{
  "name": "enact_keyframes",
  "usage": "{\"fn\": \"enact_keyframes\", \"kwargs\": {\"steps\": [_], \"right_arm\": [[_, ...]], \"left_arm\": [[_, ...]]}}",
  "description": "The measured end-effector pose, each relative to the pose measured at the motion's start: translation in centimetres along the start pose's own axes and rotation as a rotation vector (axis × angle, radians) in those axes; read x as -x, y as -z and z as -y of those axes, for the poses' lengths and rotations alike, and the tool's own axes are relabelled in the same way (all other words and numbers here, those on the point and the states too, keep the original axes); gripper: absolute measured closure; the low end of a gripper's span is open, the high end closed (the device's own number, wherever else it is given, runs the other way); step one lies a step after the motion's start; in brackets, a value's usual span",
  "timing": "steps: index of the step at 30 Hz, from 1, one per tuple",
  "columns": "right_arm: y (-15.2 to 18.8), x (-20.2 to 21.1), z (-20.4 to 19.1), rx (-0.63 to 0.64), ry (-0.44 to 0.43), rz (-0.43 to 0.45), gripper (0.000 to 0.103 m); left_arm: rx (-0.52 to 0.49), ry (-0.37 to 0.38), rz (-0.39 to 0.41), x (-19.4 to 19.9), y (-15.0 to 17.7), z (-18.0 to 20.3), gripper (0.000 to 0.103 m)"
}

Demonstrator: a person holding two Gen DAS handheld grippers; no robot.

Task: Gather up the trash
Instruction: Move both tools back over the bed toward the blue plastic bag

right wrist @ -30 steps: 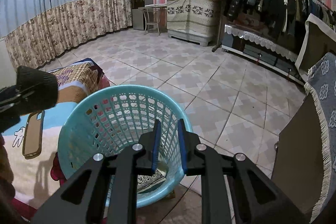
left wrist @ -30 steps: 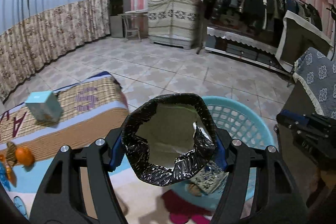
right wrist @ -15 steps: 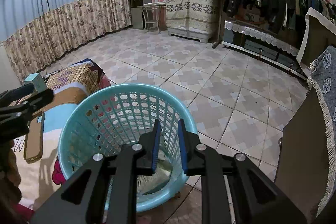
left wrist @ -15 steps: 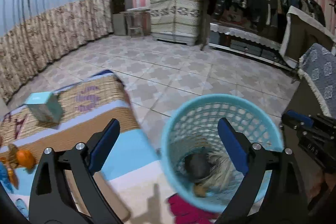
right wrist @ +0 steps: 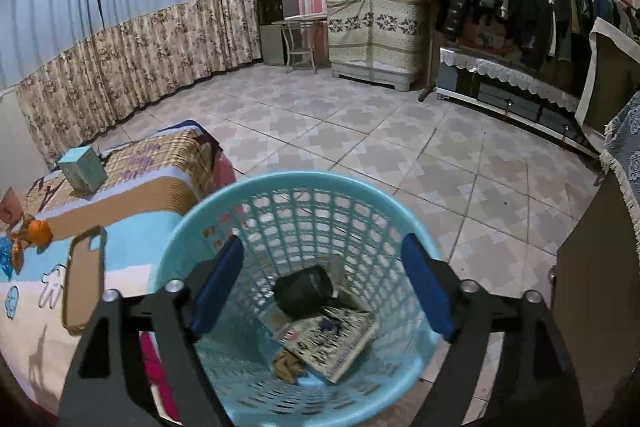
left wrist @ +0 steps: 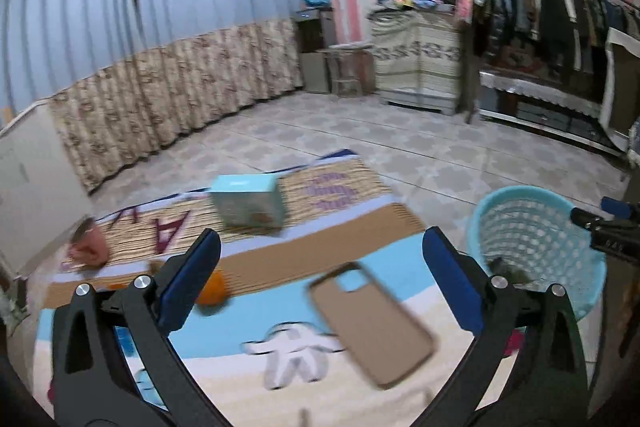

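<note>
A crumpled black wrapper (right wrist: 304, 291) lies inside the teal basket (right wrist: 400, 211) on papers. Above the basket, the right gripper (right wrist: 322, 285) is opening its fingers, empty. Beside the basket, the left gripper (left wrist: 320, 285) is opening wide, empty, over the blanket (left wrist: 248, 323) and phone case (left wrist: 372, 323).

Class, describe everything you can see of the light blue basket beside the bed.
The basket is round, light blue plastic with a solid rim and lattice walls. It stands upright on the tiled floor, close against the bed. Inside lie a dark crumpled wrapper, printed paper and a brownish scrap. No tool touches it.
</note>
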State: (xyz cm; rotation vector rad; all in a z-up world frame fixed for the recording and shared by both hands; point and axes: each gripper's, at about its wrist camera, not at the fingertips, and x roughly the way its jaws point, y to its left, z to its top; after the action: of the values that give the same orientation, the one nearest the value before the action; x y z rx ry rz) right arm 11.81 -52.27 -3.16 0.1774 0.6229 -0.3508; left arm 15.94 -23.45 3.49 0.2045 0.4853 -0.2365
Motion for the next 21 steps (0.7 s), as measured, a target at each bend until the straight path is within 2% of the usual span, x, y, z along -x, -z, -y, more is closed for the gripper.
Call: {"fn": "enact_keyframes", "kwargs": {"steps": [2,6,11,14,21], "right_arm": [[-0.3,0.4,-1.3,0.012,-0.005,0.014,0.021],[-0.9,1.5,-5.3,0.04,-0.029,0.058,0.01],[-1.2,2.0,-11.9,0.082,-0.101,0.082,0.01],[-1.1,2.0,-15.5,0.11,-0.139,0.078,0.01],[-0.5,2.1,-22.9,0.154,-0.218,0.075,0.01]], "left_arm": [[0.014,-0.035,-0.004,0.0,0.1,-2.0,0.005],[0.056,-0.089,-0.018,-0.3,0.7,-5.6,0.005],[0.148,-0.117,-0.046,-1.2,2.4,-10.6,0.005],[0.152,-0.156,-0.05,-1.5,3.0,-12.6,0.005],[0.207,-0.185,-0.05,-1.4,3.8,-17.6,0.005]]}}
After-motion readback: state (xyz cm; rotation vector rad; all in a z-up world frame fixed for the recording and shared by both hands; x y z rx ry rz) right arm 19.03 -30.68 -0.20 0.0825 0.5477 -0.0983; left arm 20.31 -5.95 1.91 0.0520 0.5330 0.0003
